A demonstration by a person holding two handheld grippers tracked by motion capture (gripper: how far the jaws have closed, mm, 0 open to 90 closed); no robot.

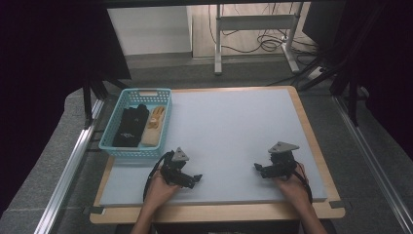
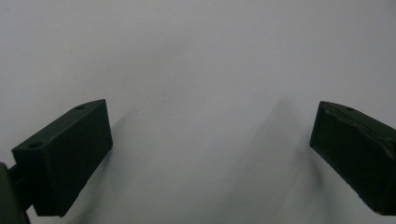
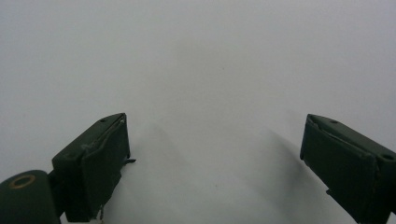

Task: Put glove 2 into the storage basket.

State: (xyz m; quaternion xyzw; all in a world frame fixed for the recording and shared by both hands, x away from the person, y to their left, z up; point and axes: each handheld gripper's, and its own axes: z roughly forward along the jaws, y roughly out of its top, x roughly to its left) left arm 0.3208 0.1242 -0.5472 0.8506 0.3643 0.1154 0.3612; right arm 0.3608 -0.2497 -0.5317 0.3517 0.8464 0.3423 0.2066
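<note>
1. High view: the left tool (image 1: 191, 179) rests low on the pale table (image 1: 234, 126) near its front edge, held in the person's left hand (image 1: 158, 187). The right tool (image 1: 262, 169) sits well apart to the right, held in the right hand (image 1: 292, 184). Just beyond the left tool, at the table's left edge, stands a turquoise basket (image 1: 113, 145) holding a black glove (image 1: 130, 126) and, beside it, a tan glove (image 1: 154, 126). Neither tool touches the basket.
2. Left gripper view: the left tool (image 2: 210, 135) has its jaws spread wide, bare pale table surface between them, nothing pinched.
3. Right gripper view: the right tool (image 3: 215, 149) is likewise spread wide over the table, gripping nothing.
</note>
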